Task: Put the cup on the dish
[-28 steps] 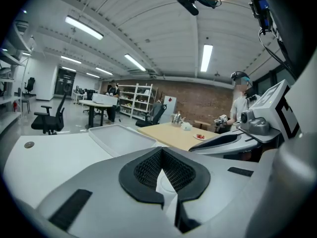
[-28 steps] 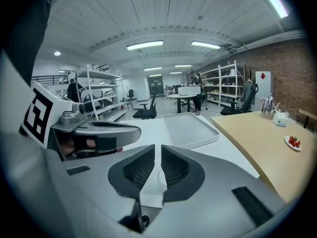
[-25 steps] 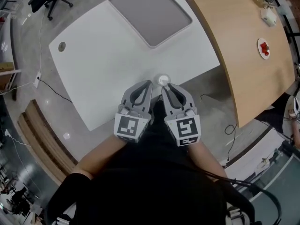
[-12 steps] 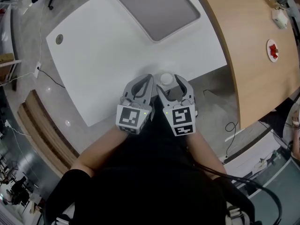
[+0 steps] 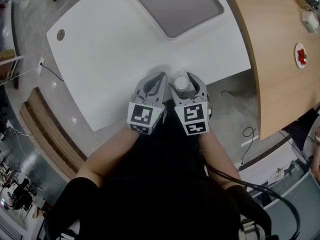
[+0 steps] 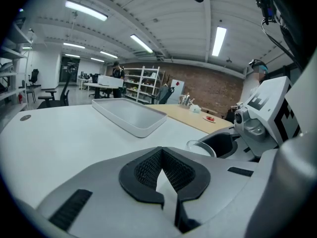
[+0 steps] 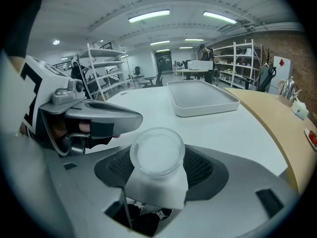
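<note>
Translucent cup (image 7: 157, 155) upright at the near edge of the white tabletop (image 5: 115, 59), between the spread fingers of the right gripper (image 5: 181, 80), just opened. Pads seemingly clear of it, though contact hard to judge. Left gripper (image 5: 159, 79) just beside, fingers pressed together, empty. Grey tray (image 5: 175, 4) well apart.

One translucent white plastic cup (image 5: 181, 83) and one shallow grey rectangular tray with a white rim (image 5: 172, 9) are present. There are two tables: one white rectangular table (image 5: 110, 59) and one curved light-wood table (image 5: 280, 69). The wooden table bears one small round white plate with red pieces (image 5: 300, 55); the white table carries one small round grey disc (image 5: 60, 34).
</note>
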`<state>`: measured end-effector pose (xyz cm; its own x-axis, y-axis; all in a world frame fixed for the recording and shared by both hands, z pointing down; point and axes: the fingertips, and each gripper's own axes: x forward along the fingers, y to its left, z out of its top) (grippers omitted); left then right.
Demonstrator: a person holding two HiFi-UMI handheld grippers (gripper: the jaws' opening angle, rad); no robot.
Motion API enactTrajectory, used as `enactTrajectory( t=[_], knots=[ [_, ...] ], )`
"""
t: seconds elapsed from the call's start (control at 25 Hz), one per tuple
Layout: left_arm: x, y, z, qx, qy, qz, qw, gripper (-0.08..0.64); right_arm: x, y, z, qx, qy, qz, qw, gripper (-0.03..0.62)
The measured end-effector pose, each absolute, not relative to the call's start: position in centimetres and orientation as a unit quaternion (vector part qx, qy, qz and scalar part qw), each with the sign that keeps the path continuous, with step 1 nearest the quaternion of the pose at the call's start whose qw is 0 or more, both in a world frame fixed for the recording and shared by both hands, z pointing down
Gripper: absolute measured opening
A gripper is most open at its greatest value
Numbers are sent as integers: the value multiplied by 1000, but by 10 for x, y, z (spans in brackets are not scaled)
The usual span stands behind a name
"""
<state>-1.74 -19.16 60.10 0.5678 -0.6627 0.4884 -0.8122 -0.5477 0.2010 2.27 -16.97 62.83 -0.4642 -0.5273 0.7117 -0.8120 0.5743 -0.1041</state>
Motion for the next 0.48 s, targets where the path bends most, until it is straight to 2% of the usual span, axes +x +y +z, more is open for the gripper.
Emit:
enactTrajectory(
  t=[0.48],
  knots=[
    [-23,-188,598,858,-437,175,204,0,20,-177,628,427,-835,178,297,245]
  ],
)
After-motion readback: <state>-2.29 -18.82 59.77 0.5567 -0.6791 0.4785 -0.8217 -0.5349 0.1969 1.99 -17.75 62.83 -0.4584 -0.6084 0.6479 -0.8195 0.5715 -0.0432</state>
